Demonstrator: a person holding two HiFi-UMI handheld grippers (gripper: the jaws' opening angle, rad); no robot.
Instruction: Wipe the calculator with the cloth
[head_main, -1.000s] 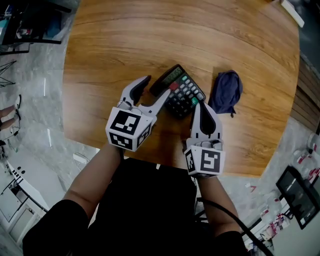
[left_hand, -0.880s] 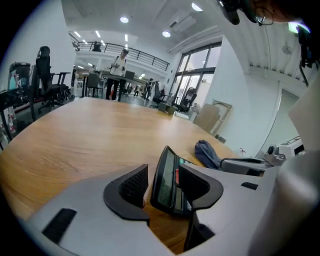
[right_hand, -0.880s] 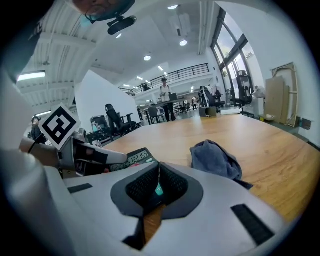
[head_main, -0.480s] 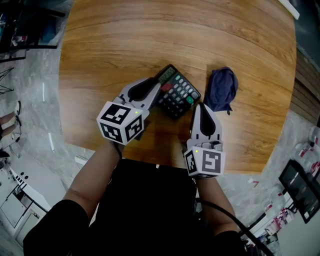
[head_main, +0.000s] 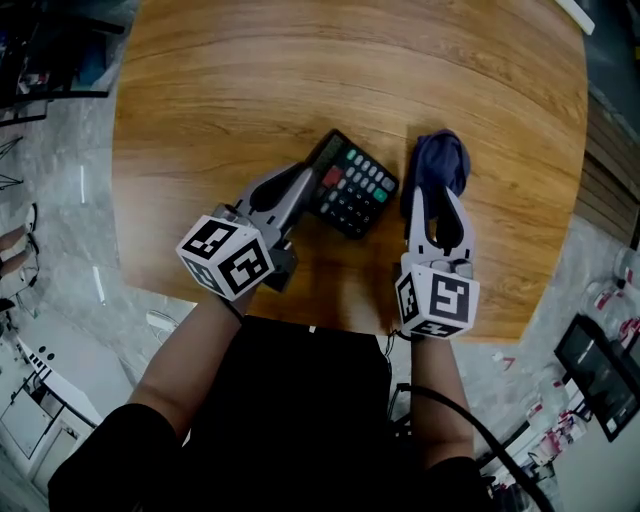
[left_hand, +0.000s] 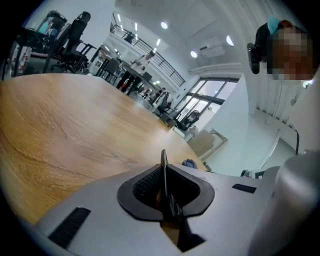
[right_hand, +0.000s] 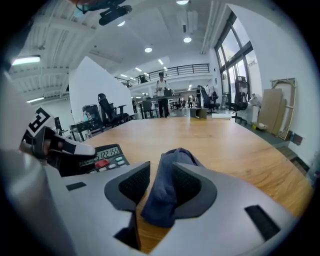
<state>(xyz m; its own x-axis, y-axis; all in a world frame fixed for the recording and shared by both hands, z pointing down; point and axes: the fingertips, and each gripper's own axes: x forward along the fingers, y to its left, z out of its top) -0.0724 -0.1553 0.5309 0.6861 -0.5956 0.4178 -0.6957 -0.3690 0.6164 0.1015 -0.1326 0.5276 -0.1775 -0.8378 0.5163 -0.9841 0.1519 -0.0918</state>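
Holding the stiff calculator (head_main: 355, 185) by its edge in your just-closed left gripper (head_main: 300, 182), grab the limp cloth (head_main: 440, 155) mid-bunch between the just-opened jaws of your right gripper (head_main: 437, 205).

The black rectangular desk calculator (head_main: 352, 183) lies on the wooden counter (head_main: 300, 80), toward its near edge. The dark blue crumpled cloth (head_main: 440, 165) lies just beside it on the right. A white flat item (head_main: 577, 12) sits at the counter's far right edge.

Grey left tool (head_main: 306, 178) and right tool (head_main: 437, 192) — black pads (right_hand: 127, 185), black-and-white marker cubes (head_main: 225, 258); black short sleeves (head_main: 110, 450).
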